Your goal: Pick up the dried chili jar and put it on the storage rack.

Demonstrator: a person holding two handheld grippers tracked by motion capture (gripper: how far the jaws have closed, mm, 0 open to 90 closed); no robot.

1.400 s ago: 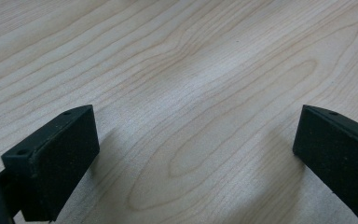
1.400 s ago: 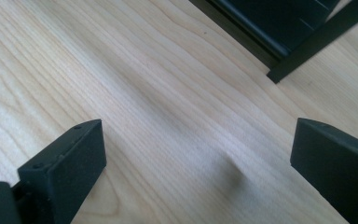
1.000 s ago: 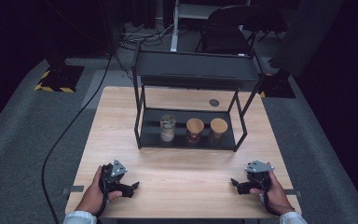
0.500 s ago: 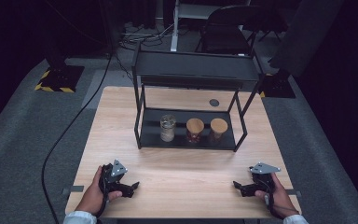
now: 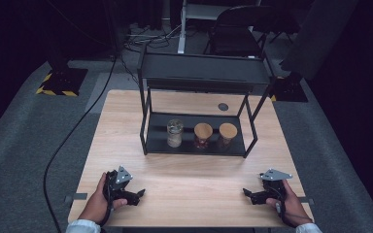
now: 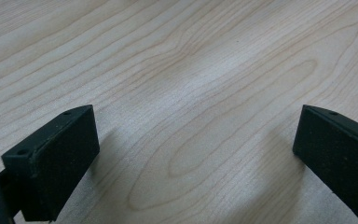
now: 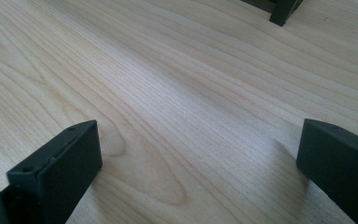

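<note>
A black two-tier rack [image 5: 196,145] stands at the middle of the wooden table [image 5: 184,182]. Its lower shelf holds a glass jar [image 5: 174,132] and two cork-lidded jars [image 5: 203,134] [image 5: 227,133]. My left gripper [image 5: 137,196] rests near the table's front left corner, held by a hand, jaws wide apart over bare wood [image 6: 191,93]. Over at the front right corner sits my right gripper [image 5: 248,195], also open with nothing between its jaws. One rack foot [image 7: 284,11] shows at the top of the right gripper view.
A small dark disc [image 5: 223,106] lies on the table behind the rack. A black cable [image 5: 73,136] runs over the grey floor at left. Chairs and stands are beyond the table's far edge. Bare wood spans between the two grippers.
The right gripper has slid a little toward the front right corner of the table. The left gripper and the jars have stayed where they were.
</note>
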